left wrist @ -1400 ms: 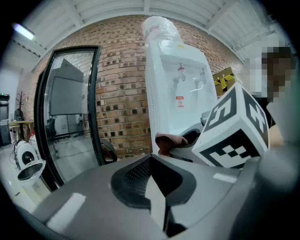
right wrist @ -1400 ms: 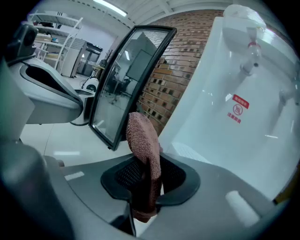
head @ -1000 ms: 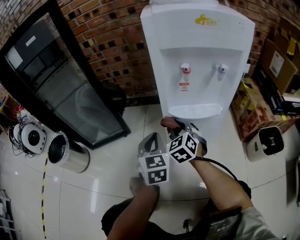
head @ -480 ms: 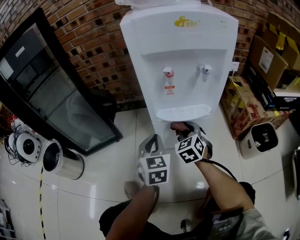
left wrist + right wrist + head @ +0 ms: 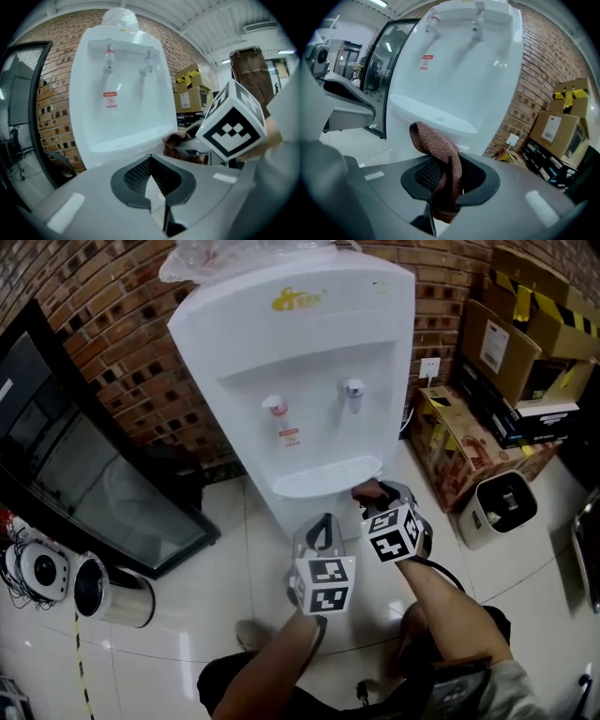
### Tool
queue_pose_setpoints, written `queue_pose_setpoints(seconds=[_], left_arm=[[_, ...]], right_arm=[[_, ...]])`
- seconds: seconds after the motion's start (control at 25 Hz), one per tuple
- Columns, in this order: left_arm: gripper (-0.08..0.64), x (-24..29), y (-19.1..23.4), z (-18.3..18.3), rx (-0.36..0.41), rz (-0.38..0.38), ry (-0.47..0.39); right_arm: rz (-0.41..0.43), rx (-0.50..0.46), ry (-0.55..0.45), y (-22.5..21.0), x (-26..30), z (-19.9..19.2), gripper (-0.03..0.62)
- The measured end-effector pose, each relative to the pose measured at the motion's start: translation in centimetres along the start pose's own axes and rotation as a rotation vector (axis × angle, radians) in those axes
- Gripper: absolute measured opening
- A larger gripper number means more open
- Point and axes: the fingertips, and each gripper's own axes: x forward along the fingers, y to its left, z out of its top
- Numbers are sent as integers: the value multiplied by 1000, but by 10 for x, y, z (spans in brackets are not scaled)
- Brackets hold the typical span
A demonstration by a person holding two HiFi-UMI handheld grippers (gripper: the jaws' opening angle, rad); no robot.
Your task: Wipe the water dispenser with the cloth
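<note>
The white water dispenser (image 5: pixel 300 381) stands against the brick wall, with a red tap (image 5: pixel 274 407) and a second tap (image 5: pixel 353 387) over its drip tray (image 5: pixel 323 476). My right gripper (image 5: pixel 377 493) is just below the tray's right end, shut on a brown cloth (image 5: pixel 440 150) that hangs out of its jaws. The cloth (image 5: pixel 367 491) is close to the dispenser's front; I cannot tell whether it touches. My left gripper (image 5: pixel 322 524) is lower and to the left, shut with nothing in it (image 5: pixel 152 180). The left gripper view shows the cloth (image 5: pixel 174 139) beside the tray.
A black glass-door cabinet (image 5: pixel 84 474) leans at the left, with a steel bin (image 5: pixel 112 589) before it. Cardboard boxes (image 5: pixel 469 442) and a small white appliance (image 5: pixel 495 507) crowd the right. A plastic bag (image 5: pixel 234 254) lies on the dispenser's top. A wall socket (image 5: pixel 429 367) is behind.
Both grippers have shifted rightward along the dispenser's front, from below the tray's middle to below its right end. The cloth stays in the right gripper. The dispenser now sits further left in view.
</note>
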Motion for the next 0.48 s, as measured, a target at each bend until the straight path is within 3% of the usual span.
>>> queue_pose_setpoints(seconds=[0.24,0.48], left_arm=[[0,24,-39,4,28,-102,1],[0,39,-60,2,41,-158,5]], right_arm=[[-73,66,20,-47,-4,-17,107],[-73,60,30,-57,-2,-23,107]])
